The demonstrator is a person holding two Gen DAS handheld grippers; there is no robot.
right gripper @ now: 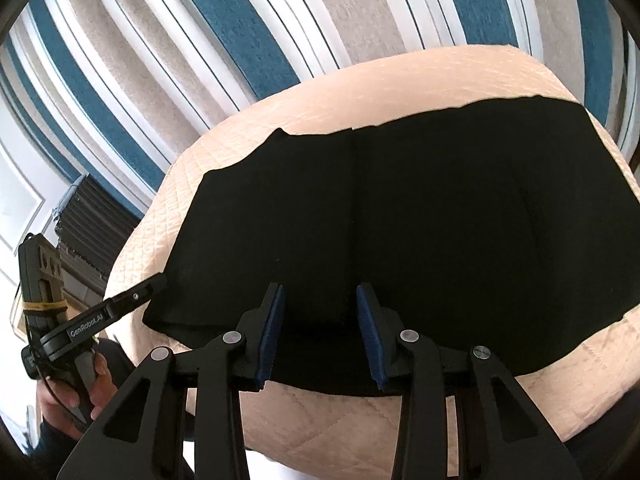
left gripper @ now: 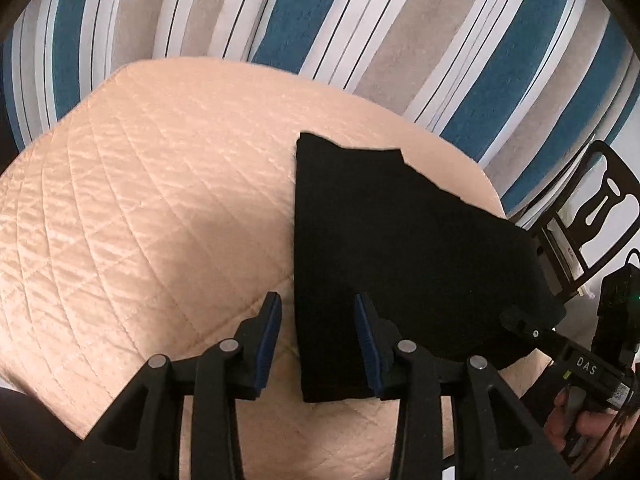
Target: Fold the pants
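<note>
Spread, both: left gripper (left gripper: pixel 318 334) astride the near left edge of the black pants (left gripper: pixel 400 232), right gripper (right gripper: pixel 320 332) over the near hem, pinching nothing. Best lowered evenly, closed on both layers. Farther, pants flat on peach quilted cover (left gripper: pixel 140 180), striped rug (left gripper: pixel 360 20) beyond.

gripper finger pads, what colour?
Blue, on black fingers. Clearest in the left wrist view, on the left gripper, pads against the peach quilted cover.

pants (right gripper: pixel 440 220) on quilt (left gripper: pixel 140 200) — rug (left gripper: pixel 360 20) behind
</note>
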